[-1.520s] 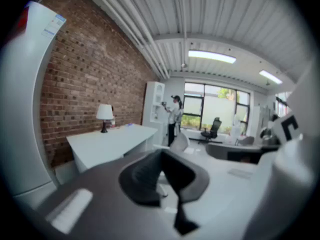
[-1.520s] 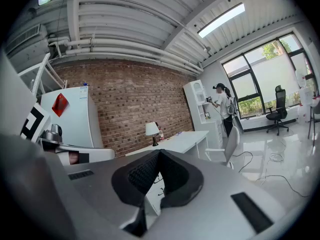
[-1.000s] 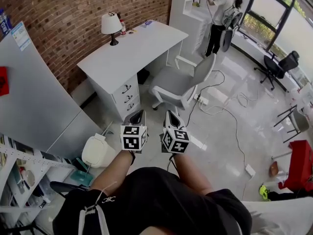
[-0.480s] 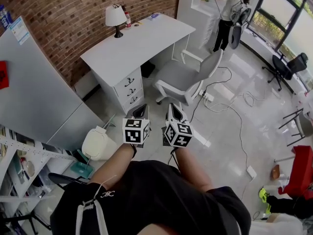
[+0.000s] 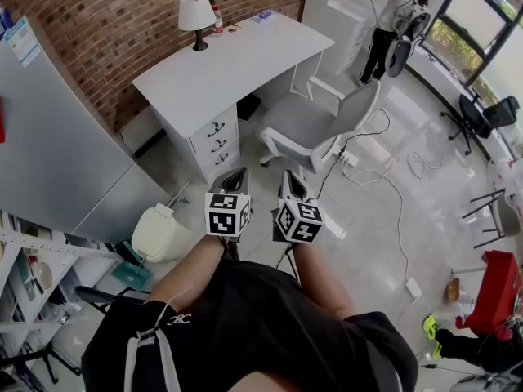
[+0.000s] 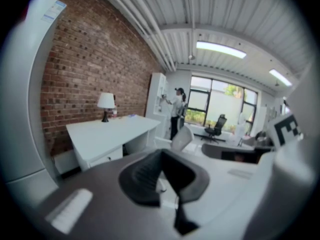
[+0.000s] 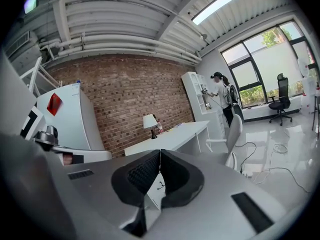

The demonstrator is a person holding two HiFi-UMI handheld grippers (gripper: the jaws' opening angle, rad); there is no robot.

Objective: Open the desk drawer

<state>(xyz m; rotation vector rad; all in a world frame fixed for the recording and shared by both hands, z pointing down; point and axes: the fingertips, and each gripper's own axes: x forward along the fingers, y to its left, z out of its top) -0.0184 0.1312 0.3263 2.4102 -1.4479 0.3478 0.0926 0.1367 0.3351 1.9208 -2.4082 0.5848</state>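
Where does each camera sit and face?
Head view: on the person's head, steeply down at the desk and chair; forearms, both hand-held grippers show.
Left gripper view: rides the left hand-held gripper, facing the desk past its shut jaws.
Right gripper view: rides the right hand-held gripper, same aim, jaws shut.
All share the desk and lamp.

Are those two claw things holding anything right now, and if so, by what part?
Nothing is held. The left gripper and right gripper both have jaws shut with nothing between them, well apart from the desk drawers.
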